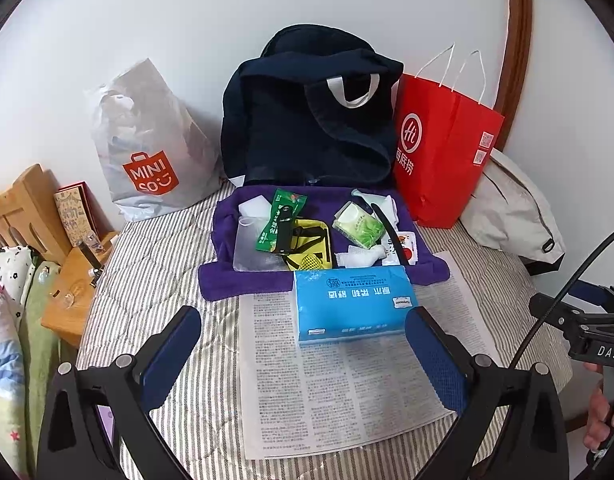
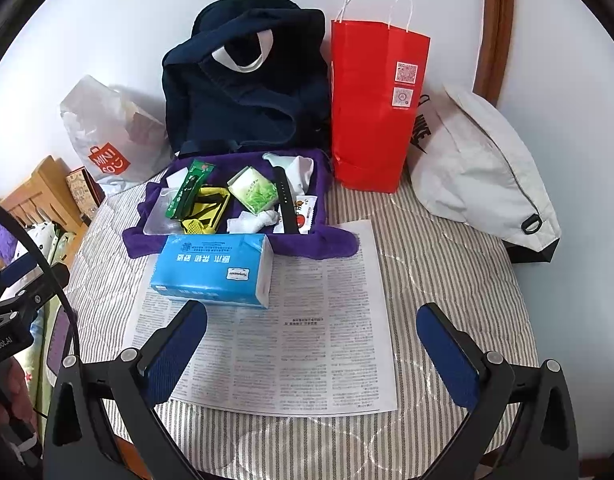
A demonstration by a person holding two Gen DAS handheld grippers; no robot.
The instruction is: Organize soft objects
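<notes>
MINISO plastic bag (image 1: 147, 148), red Hi paper bag (image 1: 439, 148), white Nike bag (image 2: 475, 156), both tongs (image 1: 303, 360) (image 2: 311, 356) spread open, empty.

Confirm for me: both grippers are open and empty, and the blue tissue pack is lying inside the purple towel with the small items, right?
Not quite. The blue tissue pack lies on the printed paper sheet, its far edge against the purple towel, not in among the small items; the right wrist view shows it. The left gripper and right gripper are open and empty.
</notes>
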